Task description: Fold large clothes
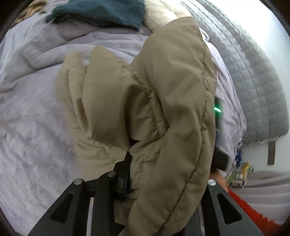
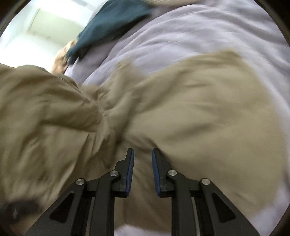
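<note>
Two tongs are working one garment: a khaki padded jacket point(image 1: 163, 101), lying partly across the lavender bedspread point(image 1: 27, 112) of a bed and partly lifted. Left tongs point(image 1: 126, 174) are gripping a bunched fold of the jacket, with cloth draping over them so that only one finger is showing; the hold appears closed on fabric near a gathered seam. Right tongs point(image 2: 143, 163) are hovering just above the jacket's spread body point(image 2: 199, 112), jaws standing narrowly apart with nothing between the blue pads point(image 2: 130, 168). That view is blurring, so finer detail cannot be told. Also present: a dark teal garment point(image 1: 101, 12) lying farther up the bed, and a grey quilted cover point(image 1: 253, 81) hanging along the bed's side. Handling judgement: the jacket is looking soft, puffy and fairly light, with a smooth shell likely to be slipping under a shallow pinch and padding tending to spring folds open. Best holds are seeming to be stitched seams, hem or cuff edges, where layers are bunching firmly.
</note>
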Action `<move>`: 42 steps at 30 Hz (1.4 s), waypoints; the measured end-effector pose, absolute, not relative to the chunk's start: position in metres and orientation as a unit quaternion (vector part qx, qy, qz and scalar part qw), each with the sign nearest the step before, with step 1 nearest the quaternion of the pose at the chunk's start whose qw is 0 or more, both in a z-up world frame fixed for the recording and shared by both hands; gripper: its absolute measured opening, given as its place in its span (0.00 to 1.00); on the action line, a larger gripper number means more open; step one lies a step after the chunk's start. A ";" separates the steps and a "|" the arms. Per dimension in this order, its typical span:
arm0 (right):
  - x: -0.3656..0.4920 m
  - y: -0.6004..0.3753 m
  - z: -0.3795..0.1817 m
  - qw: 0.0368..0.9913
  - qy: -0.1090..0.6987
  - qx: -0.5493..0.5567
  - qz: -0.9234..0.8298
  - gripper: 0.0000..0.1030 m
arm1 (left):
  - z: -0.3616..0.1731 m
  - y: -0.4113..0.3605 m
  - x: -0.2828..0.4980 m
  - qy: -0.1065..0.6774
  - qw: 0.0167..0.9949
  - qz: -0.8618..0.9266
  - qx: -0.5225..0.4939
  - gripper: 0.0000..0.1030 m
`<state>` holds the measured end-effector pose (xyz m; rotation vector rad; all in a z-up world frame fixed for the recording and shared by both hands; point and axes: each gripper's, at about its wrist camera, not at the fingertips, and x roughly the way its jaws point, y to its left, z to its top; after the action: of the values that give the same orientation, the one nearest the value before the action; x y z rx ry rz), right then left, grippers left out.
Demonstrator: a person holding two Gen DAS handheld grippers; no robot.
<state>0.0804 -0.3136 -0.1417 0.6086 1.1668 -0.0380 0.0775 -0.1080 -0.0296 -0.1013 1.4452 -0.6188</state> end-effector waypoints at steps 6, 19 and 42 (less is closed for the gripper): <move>-0.007 -0.366 -0.136 0.779 0.524 0.334 -0.085 0.22 | -0.060 -0.181 0.080 0.656 0.677 -0.333 -0.024 0.58; -0.101 -0.351 -0.093 0.813 0.461 0.353 -0.044 0.70 | -0.124 -0.257 0.103 0.692 0.588 -0.414 -0.069 0.71; -0.096 -0.372 -0.137 0.773 0.505 0.333 -0.189 0.17 | -0.095 -0.155 0.155 0.559 0.799 -0.222 -0.019 0.71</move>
<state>-0.0961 -0.3716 -0.1375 0.7211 1.0940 -0.4102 0.1548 -0.1550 -0.0947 -0.0407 1.2003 -0.4754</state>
